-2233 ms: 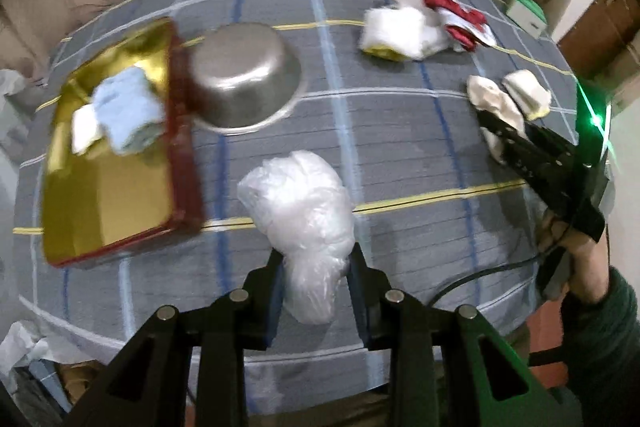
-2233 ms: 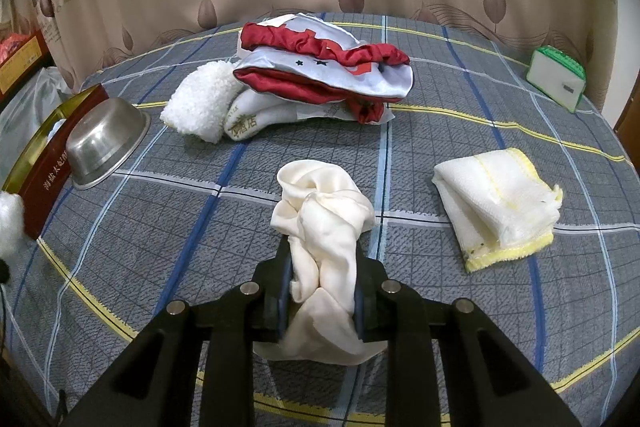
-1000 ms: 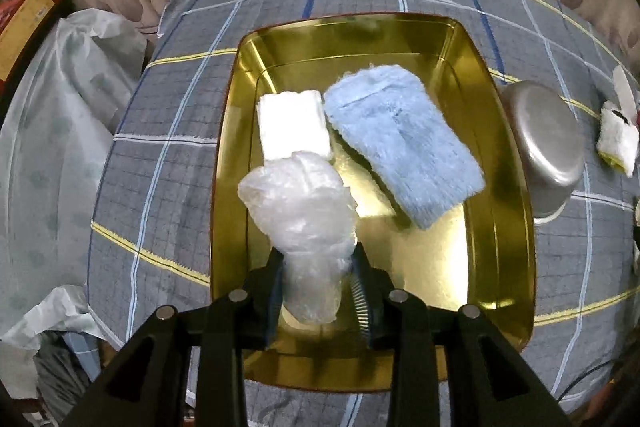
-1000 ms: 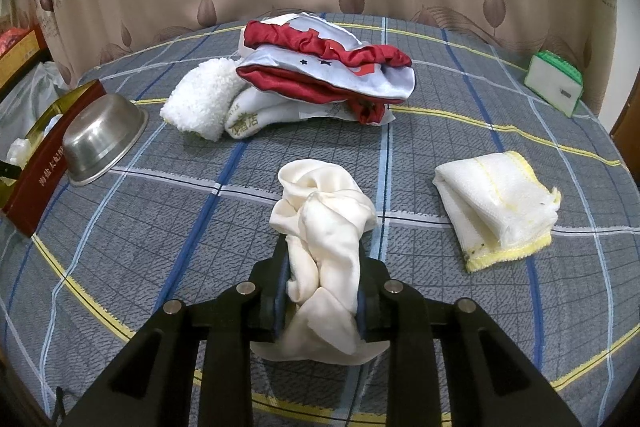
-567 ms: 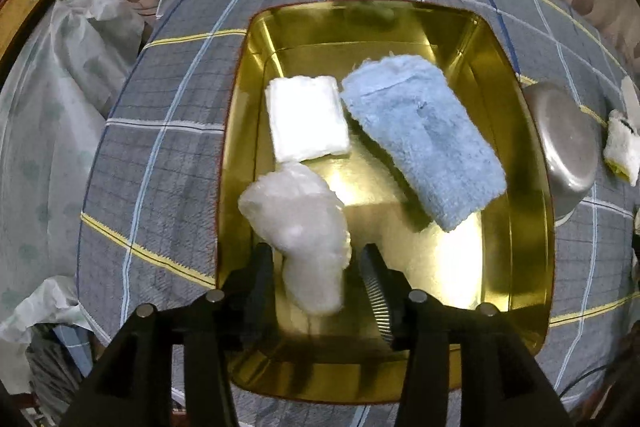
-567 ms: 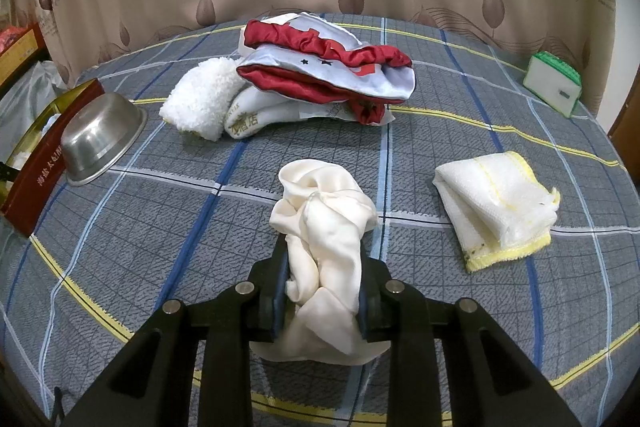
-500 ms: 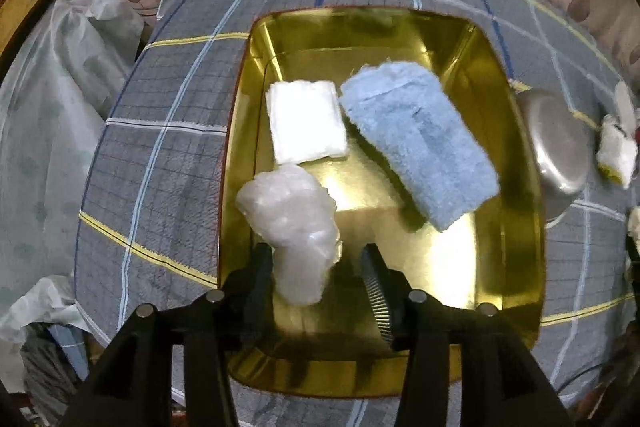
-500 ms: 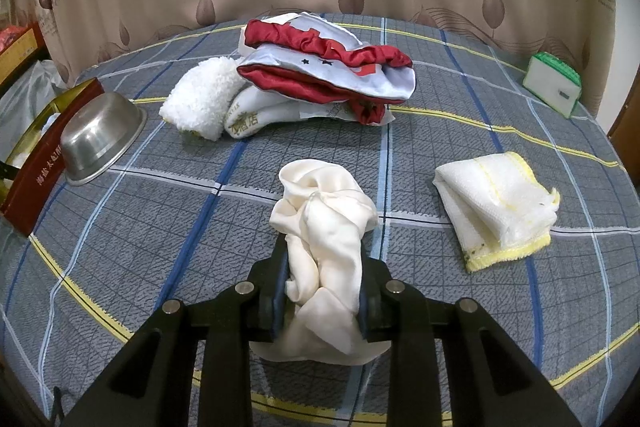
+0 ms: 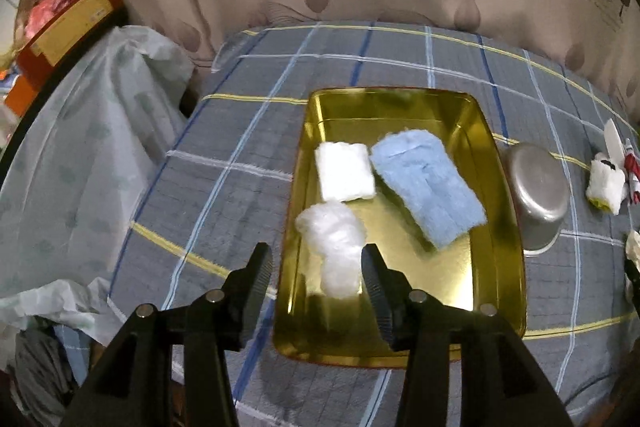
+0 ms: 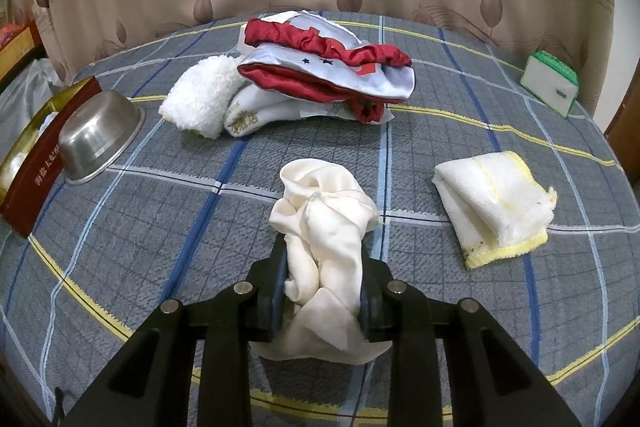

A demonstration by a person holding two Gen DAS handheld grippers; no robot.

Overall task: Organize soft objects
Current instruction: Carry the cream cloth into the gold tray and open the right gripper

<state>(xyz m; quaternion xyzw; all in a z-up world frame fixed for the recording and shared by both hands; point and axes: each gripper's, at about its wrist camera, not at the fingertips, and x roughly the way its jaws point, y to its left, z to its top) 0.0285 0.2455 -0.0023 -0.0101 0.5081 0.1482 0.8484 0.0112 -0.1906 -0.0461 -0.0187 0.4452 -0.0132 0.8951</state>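
With the left gripper (image 9: 316,273) standing open over the plastic wad (image 9: 334,247) near the gold tray's (image 9: 500,267) left rim, the wad may spring out, while the right gripper (image 10: 322,285), clamped on the cream cloth (image 10: 324,227), risks dragging its loose tail.

A grey cloth (image 9: 248,187) checked in blue, white and yellow lines is covering the bed. The gold tray (image 9: 506,267) is holding a white pad (image 9: 344,171), a pale blue towel (image 9: 428,187) and a translucent white bag (image 9: 336,247). A cream cloth (image 10: 324,227) is lying near a yellow-edged white towel (image 10: 496,203).
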